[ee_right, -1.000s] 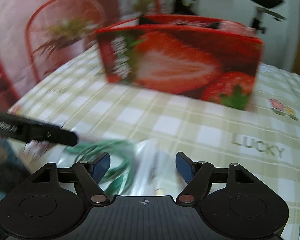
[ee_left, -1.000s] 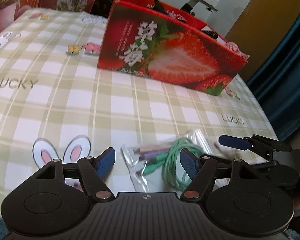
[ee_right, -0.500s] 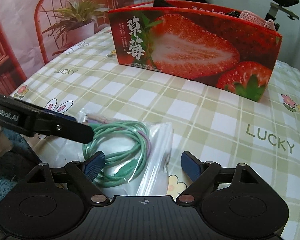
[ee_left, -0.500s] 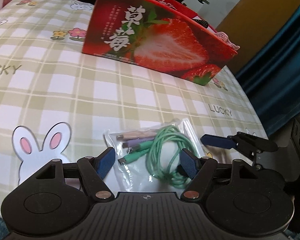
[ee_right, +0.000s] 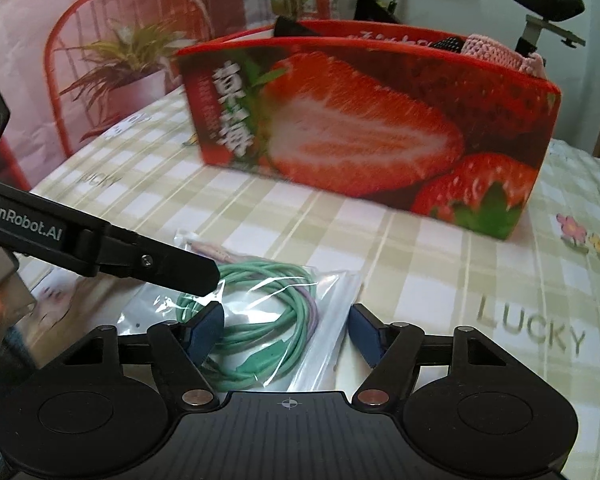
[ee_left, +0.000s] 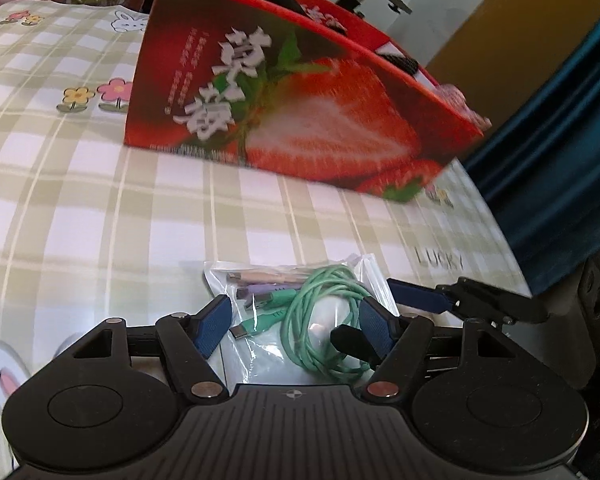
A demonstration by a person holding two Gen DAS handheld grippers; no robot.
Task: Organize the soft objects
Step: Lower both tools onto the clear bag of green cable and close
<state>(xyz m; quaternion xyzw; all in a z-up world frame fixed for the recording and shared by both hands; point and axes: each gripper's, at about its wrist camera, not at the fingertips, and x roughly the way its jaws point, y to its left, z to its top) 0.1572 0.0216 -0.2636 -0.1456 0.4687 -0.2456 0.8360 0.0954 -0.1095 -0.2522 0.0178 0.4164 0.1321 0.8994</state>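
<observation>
A clear plastic bag (ee_left: pixel 268 344) (ee_right: pixel 332 320) with coiled green and purple cables (ee_left: pixel 324 312) (ee_right: pixel 276 320) lies on the checked tablecloth near its front edge. My left gripper (ee_left: pixel 296 326) is open with its blue pads on either side of the bag. My right gripper (ee_right: pixel 286 332) is open too and straddles the bag from the other side. A left finger (ee_right: pixel 172 266) crosses the right wrist view and rests on the bag. A right finger (ee_left: pixel 420 300) shows in the left wrist view beside the bag.
A red strawberry-printed box (ee_left: pixel 300 108) (ee_right: pixel 364 124) stands behind the bag, holding dark items and a pink knitted thing (ee_right: pixel 500 54). A red chair and potted plant (ee_right: pixel 128 64) stand beyond the table. Blue curtain (ee_left: pixel 560 140) at right.
Both grippers have moved in closer around the bag of cables. The left finger now touches the bag in the right wrist view. Both stay open.
</observation>
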